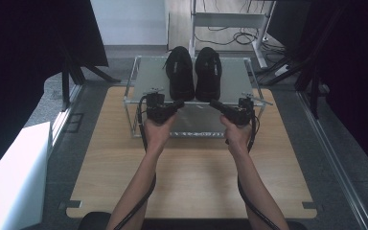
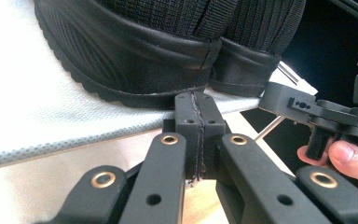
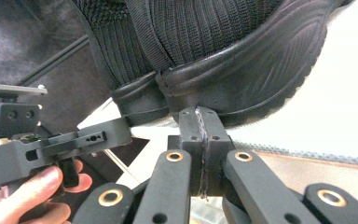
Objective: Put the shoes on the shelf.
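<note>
Two black shoes stand side by side, heels toward me, on top of a clear shelf rack (image 1: 143, 76): the left shoe (image 1: 179, 72) and the right shoe (image 1: 208, 72). My left gripper (image 1: 181, 102) is shut with nothing between its jaws, its tips just short of the left shoe's heel (image 2: 144, 60). My right gripper (image 1: 212, 102) is likewise shut and empty, its tips close under the right shoe's heel (image 3: 251, 70). In each gripper view the other shoe's heel (image 2: 256, 46) (image 3: 126, 60) sits alongside. I cannot tell whether either tip touches a heel.
The rack stands at the far end of a wooden table (image 1: 191, 177). A white box (image 1: 14, 182) sits off the table's left side. Beyond the rack are a white frame (image 1: 230, 21) and cables on the floor. Dark curtains hang at both sides.
</note>
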### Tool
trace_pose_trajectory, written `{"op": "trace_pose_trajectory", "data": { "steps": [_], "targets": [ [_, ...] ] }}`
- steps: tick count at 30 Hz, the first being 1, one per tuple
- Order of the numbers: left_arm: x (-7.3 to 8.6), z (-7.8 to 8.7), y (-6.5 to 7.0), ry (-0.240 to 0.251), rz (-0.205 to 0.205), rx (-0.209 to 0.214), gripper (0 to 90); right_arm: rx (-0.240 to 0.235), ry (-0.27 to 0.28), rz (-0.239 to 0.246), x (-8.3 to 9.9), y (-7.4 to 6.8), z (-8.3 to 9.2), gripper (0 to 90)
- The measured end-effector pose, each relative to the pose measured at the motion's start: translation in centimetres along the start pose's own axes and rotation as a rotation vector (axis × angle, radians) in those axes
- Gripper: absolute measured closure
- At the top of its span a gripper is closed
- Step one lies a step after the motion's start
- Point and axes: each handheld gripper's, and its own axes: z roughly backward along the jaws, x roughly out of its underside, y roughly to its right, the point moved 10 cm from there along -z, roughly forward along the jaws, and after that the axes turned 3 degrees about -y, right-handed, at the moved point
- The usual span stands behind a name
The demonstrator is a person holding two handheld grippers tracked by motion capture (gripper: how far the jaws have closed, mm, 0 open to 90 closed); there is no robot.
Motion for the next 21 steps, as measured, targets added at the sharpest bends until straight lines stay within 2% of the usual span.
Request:
{"op": "trace_pose_trajectory", "data": {
  "steps": [2, 6, 11, 13, 17, 19, 21],
  "targets": [
    [0.1, 0.1, 0.2, 0.004, 0.000, 0.004, 88.9, 0.003, -0.003, 0.006, 0.0, -0.1, 0.1, 90.0],
    [0.3, 0.5, 0.6, 0.026, -0.008, 0.021, 80.1, 0.000, -0.001, 0.007, 0.1, -0.1, 0.6, 83.7],
    [1.2, 0.9, 1.4, 0.017, -0.051, 0.032, 58.9, -0.010, -0.017, 0.029, 0.7, -0.2, 1.6, 69.5],
    [1.7, 1.2, 1.5, 0.013, -0.084, 0.014, 50.2, -0.016, -0.031, 0.038, 1.2, -0.3, 2.0, 61.6],
    [2.4, 1.6, 1.5, -0.001, -0.091, 0.005, 35.1, -0.004, -0.037, 0.083, 1.8, -0.3, 2.7, 51.7],
    [2.8, 1.9, 1.3, -0.008, -0.103, -0.022, 26.1, 0.000, -0.044, 0.110, 2.1, -0.3, 3.1, 46.8],
    [3.3, 2.3, 1.2, -0.017, -0.120, -0.038, 21.6, 0.008, -0.050, 0.125, 2.4, -0.3, 3.4, 44.0]
  ]
}}
